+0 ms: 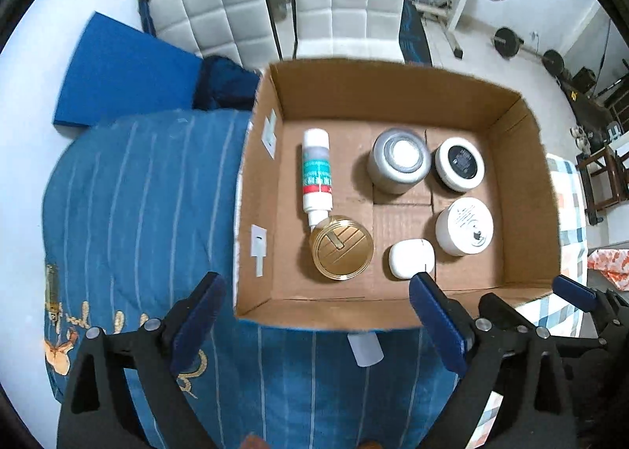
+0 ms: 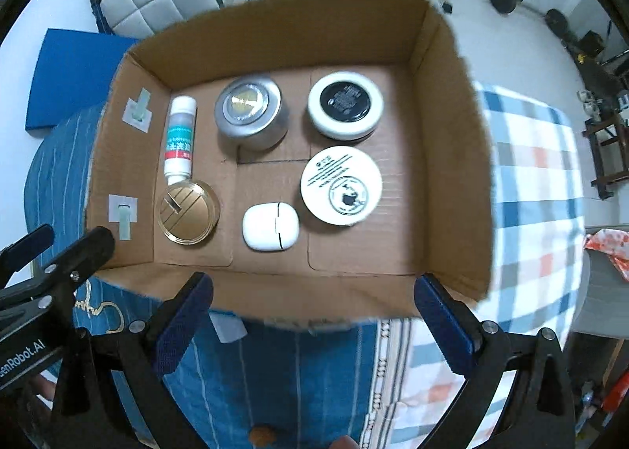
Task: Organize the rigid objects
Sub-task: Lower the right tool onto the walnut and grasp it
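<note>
Both the left gripper and right gripper hang spread and empty at six o'clock of the cardboard box; sorting looks nearly done; inside lie a plastic tube at nine o'clock, touching a ribbed gold lid; a metal tin, two white jars and a smooth earbud case sit apart.
</note>
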